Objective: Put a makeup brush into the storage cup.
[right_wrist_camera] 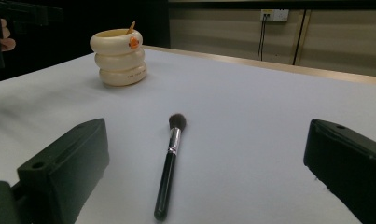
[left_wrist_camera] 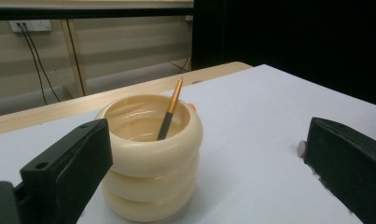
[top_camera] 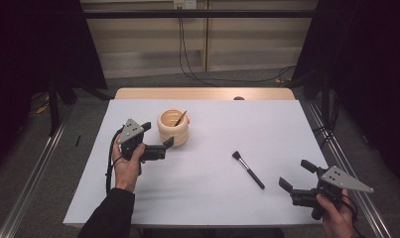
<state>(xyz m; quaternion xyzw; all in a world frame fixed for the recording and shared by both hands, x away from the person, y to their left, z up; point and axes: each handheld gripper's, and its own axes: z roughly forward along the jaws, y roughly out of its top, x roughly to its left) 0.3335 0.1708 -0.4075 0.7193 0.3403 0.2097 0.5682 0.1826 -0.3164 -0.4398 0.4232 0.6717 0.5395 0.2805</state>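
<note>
I judged the brush (right_wrist_camera: 169, 165), lying near the table's (top_camera: 207, 193) front-right edge, light and stiff, best pinched mid-handle; my right gripper (top_camera: 297, 174) and left gripper (top_camera: 157, 134) gaped empty

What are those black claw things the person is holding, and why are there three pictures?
They are grippers, hand-held claws with two jaws. One picture comes from a camera above the table. There you see the left gripper and the right gripper, each in a hand. The other two pictures come from small cameras riding on each gripper. On the white table stands a cream holder with a pencil-like stick inside. A makeup brush lies flat. Both grippers are open and hold nothing.
</note>
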